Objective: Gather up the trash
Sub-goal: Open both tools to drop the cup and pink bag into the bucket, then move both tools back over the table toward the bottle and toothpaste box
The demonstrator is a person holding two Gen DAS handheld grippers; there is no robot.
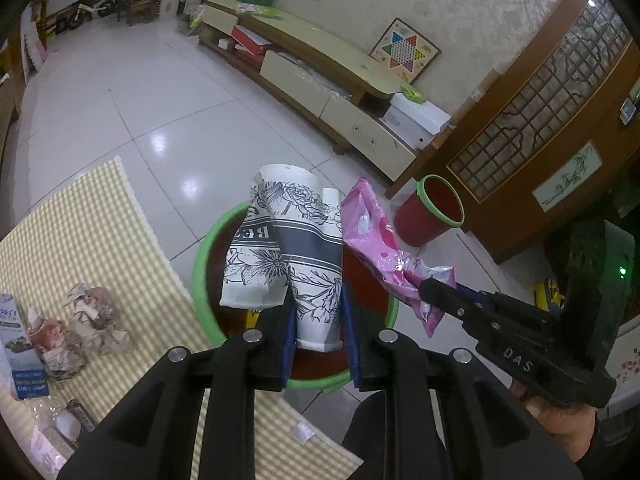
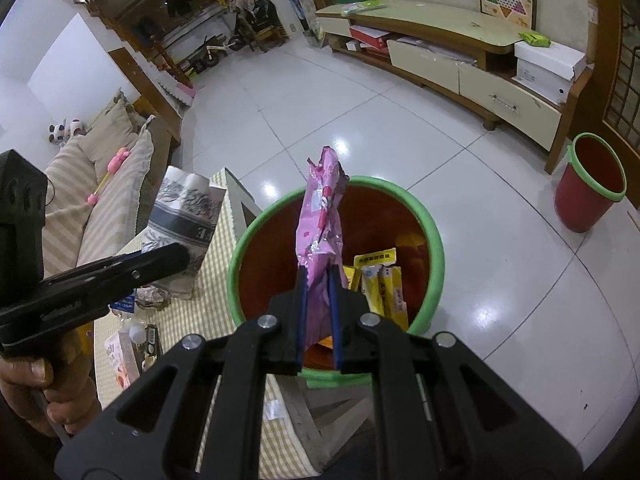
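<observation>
Two red bins with green rims on the tiled floor; near bin (image 2: 434, 240) sits just right of the checked table (image 1: 80, 232), far bin (image 2: 592, 188) stands near the wooden door, its contents can't be made out. Near bin holds yellow packets (image 2: 384, 284), at least three, plus something orange at the bottom. Left gripper (image 1: 318, 316) is clamped on two floral paper cups (image 1: 288, 248), crushed together, held above the near bin's rim. Right gripper (image 2: 318, 300) is clamped on one pink wrapper (image 2: 320, 220), upright over the bin's opening. Still on the table: crumpled paper wads (image 1: 80, 328), about three; one blue-and-white carton (image 1: 20, 352) at the left edge.
</observation>
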